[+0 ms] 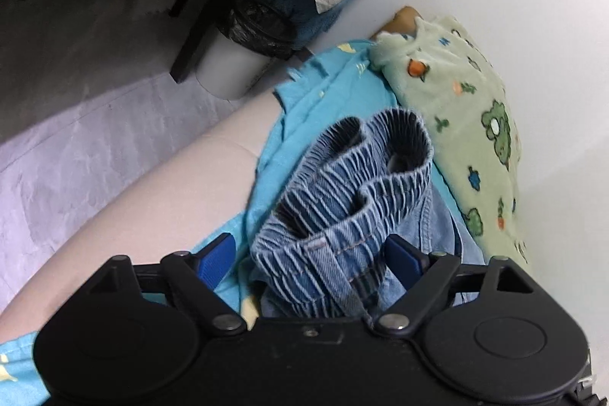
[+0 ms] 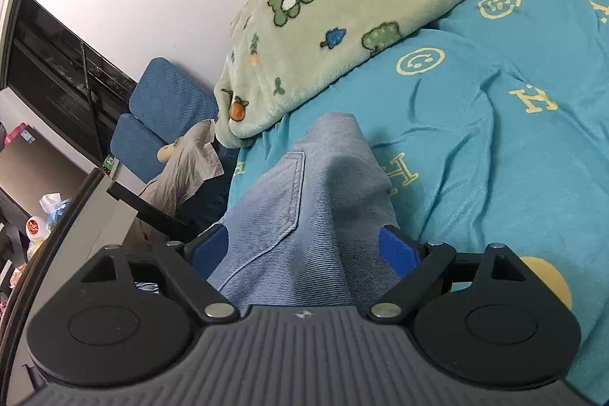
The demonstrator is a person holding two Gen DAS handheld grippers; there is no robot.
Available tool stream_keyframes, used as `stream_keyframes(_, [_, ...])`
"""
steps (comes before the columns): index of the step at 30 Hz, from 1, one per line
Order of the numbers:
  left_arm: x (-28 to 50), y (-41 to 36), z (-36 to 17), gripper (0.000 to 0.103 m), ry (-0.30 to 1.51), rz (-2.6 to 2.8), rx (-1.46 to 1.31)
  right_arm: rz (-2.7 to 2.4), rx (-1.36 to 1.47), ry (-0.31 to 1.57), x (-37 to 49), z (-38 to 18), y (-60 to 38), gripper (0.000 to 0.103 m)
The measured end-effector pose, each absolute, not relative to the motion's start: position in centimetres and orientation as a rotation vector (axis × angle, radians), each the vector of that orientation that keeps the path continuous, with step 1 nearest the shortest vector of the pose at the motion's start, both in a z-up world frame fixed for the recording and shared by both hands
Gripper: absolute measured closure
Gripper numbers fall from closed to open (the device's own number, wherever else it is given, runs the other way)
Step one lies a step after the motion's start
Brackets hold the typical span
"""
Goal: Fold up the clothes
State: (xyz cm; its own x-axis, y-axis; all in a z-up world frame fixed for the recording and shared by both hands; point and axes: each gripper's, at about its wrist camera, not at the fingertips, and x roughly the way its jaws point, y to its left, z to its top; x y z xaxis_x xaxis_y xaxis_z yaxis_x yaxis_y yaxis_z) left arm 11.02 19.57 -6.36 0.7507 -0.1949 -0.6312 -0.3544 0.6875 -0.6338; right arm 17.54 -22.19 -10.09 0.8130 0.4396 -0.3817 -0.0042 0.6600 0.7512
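While both tongs, left [image 1: 310, 259] and right [image 2: 304, 250], stand partly open around bunched jeans [image 1: 342, 185] above the bed [image 2: 475, 124], a fold seems underway; next, lay them flat.

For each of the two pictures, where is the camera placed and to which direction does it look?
Left wrist: on the left tongs, looking along them at the jeans' gathered waistband; only the tongs show.
Right wrist: on the right tongs, looking over a jeans pocket toward the turquoise bedding; only the tongs show.
Shared: jeans, bedding, green blanket.
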Motion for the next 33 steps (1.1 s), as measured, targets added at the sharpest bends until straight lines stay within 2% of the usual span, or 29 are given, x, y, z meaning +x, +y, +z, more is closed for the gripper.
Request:
stream_keyframes(8, [12.3, 18.6, -7.9, 0.019, 0.786, 0.075, -0.859, 0.259, 0.807, 0.596, 17.7, -10.9, -22.3, 0.014])
stream_keyframes(12, [12.7, 18.3, -8.1, 0.019, 0.793, 0.072, -0.854, 0.274, 0.808, 0.599, 18.1, -11.2, -22.0, 0.011])
stream_keyframes(17, [12.7, 17.8, -7.7, 0.023, 0.775, 0.03, -0.832, 0.334, 0.837, 0.558, 18.8, -11.3, -22.2, 0.01])
stream_keyframes(20, [13.0, 17.9, -8.1, 0.031, 0.777, 0.052, -0.84, 0.335, 0.828, 0.563, 19.3, -11.4, -22.0, 0.012])
stream_keyframes(22, [13.1, 17.9, -8.3, 0.039, 0.776, 0.064, -0.841, 0.326, 0.809, 0.569, 19.6, -11.5, -21.7, 0.018])
stream_keyframes(23, [13.1, 17.9, -8.3, 0.041, 0.776, 0.067, -0.836, 0.318, 0.796, 0.571, 19.7, -11.4, -21.6, 0.027])
stream_keyframes(24, [13.1, 17.8, -8.3, 0.046, 0.777, 0.07, -0.829, 0.308, 0.779, 0.572, 19.7, -11.2, -21.5, 0.047])
stream_keyframes(27, [13.1, 17.3, -7.9, 0.056, 0.77, 0.072, -0.799, 0.276, 0.729, 0.574, 19.6, -10.4, -21.1, 0.078])
stream_keyframes(30, [13.0, 16.8, -7.1, 0.065, 0.756, 0.07, -0.753, 0.244, 0.679, 0.575, 19.6, -9.7, -20.8, 0.095])
stream_keyframes(33, [12.8, 16.8, -6.6, 0.07, 0.741, 0.062, -0.748, 0.233, 0.636, 0.564, 19.4, -8.7, -20.4, 0.097])
